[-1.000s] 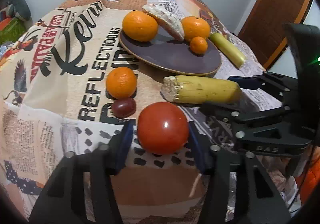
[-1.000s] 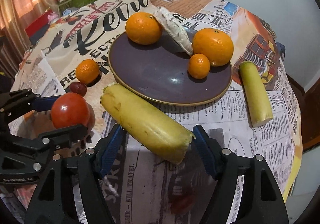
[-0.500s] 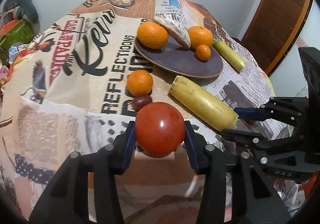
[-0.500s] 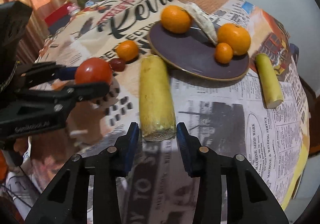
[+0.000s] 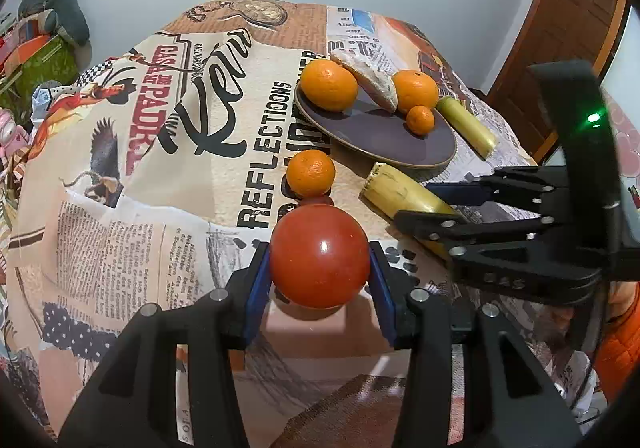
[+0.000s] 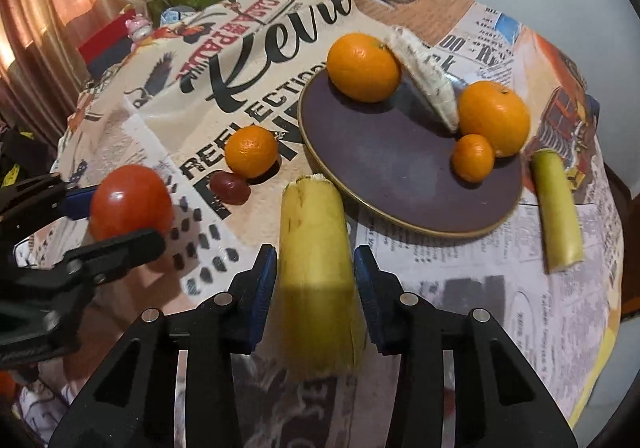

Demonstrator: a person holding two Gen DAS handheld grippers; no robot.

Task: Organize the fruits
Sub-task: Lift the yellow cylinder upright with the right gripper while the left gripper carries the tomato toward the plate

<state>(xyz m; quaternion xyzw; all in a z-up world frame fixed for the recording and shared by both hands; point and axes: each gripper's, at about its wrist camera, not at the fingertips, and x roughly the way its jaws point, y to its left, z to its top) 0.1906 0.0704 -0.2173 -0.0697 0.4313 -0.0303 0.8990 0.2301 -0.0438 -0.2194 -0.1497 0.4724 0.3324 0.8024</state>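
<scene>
Two grippers grip fruit: the left gripper (image 5: 320, 274) clamps the tomato (image 5: 319, 256); the right gripper (image 6: 315, 276), jaws easing apart, hugs the banana piece (image 6: 316, 268) pointing toward the plate (image 6: 400, 175). Only the right view shows its cut near end.

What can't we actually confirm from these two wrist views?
- Small dark red fruit: left wrist view shows only a sliver; the tomato in the left gripper hides the rest.
- Near end of the banana piece in the right gripper: blurred in the right wrist view.
- Underside of tomato and banana piece, so table clearance: hidden in both views.
- White wedge on the plate: too blurred to identify.
</scene>
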